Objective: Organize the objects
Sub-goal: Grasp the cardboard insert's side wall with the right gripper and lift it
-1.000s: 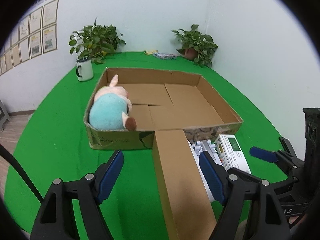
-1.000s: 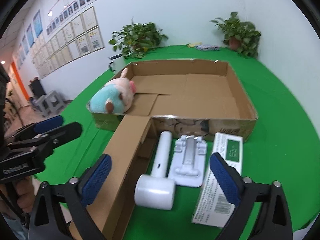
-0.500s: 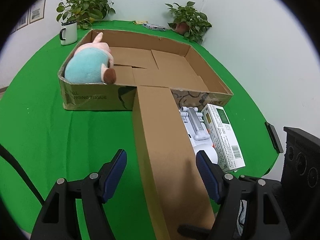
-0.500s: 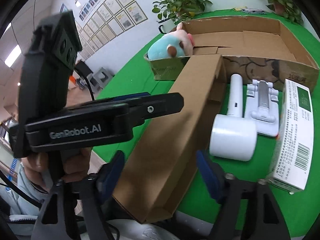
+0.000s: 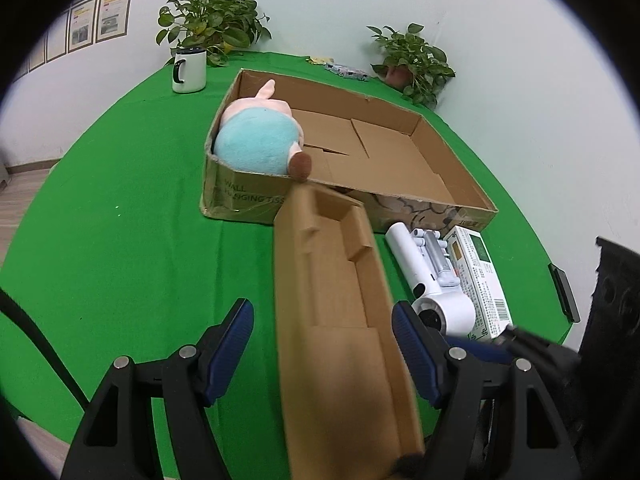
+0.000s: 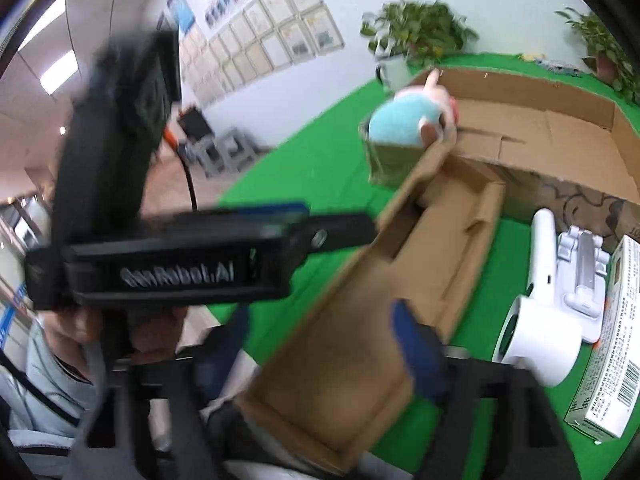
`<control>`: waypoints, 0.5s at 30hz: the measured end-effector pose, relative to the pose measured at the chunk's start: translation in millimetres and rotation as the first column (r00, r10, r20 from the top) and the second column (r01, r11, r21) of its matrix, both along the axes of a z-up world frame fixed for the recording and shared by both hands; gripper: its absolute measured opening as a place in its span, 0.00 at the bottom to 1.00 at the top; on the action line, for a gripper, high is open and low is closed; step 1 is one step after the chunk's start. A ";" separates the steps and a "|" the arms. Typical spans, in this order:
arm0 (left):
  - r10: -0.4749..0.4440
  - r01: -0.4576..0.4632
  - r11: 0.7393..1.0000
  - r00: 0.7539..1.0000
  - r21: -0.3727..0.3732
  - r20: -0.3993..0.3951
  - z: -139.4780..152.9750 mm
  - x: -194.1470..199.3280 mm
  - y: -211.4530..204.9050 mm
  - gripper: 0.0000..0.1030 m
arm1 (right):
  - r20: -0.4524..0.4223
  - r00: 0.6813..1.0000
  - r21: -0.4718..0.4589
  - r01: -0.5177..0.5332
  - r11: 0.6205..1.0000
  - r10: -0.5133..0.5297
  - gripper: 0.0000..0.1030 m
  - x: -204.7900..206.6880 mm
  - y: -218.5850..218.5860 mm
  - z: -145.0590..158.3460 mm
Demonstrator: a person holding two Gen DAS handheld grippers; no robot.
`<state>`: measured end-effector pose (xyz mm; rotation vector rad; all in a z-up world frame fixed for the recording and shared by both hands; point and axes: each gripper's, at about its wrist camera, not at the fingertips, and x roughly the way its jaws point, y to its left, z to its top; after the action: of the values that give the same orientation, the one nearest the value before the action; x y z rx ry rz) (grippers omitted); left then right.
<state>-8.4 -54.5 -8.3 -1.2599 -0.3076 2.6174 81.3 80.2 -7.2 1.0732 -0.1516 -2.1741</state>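
A long narrow cardboard box (image 5: 340, 312) lies on the green table, its far end against a large open cardboard tray (image 5: 400, 168) that holds a blue and pink plush toy (image 5: 260, 140). My left gripper (image 5: 324, 344) is open, its fingers either side of the long box's near end. My right gripper (image 6: 320, 344) is open too, astride the same box (image 6: 400, 280) from the right; this view is blurred. A white handheld device (image 5: 420, 276), a white holder (image 6: 580, 264) and a white and green carton (image 5: 480, 280) lie to the right of the box.
A white mug (image 5: 189, 70) and a potted plant (image 5: 212, 28) stand at the table's far left. Another plant (image 5: 412, 64) stands at the far right corner. A dark phone (image 5: 562, 292) lies by the right edge.
Both grippers have closed in around the long box's near end. The box now shows its open inside, where before it showed a flat face. The right wrist view has swung left.
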 end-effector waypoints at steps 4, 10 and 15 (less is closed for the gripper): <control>0.008 -0.008 1.000 0.999 -0.003 0.032 -11.3 -3.3 -5.7 0.69 | -0.007 0.996 0.008 0.093 0.996 -0.093 0.82 -2.6 21.6 1.2; 0.027 -0.026 1.000 0.996 -0.011 0.085 -31.0 -5.0 -17.4 0.52 | 0.026 0.989 0.107 0.145 0.984 -0.148 0.74 -11.8 13.9 -10.7; 0.010 -0.004 0.999 0.988 -0.037 0.157 -52.3 -4.6 -9.4 0.30 | 0.012 0.976 0.194 0.213 0.958 -0.219 0.56 -29.2 0.2 -21.1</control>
<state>-13.0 -63.9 -60.6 -1.4839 -0.2922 2.5449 52.1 80.4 -28.3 1.2519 -0.0778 -2.4060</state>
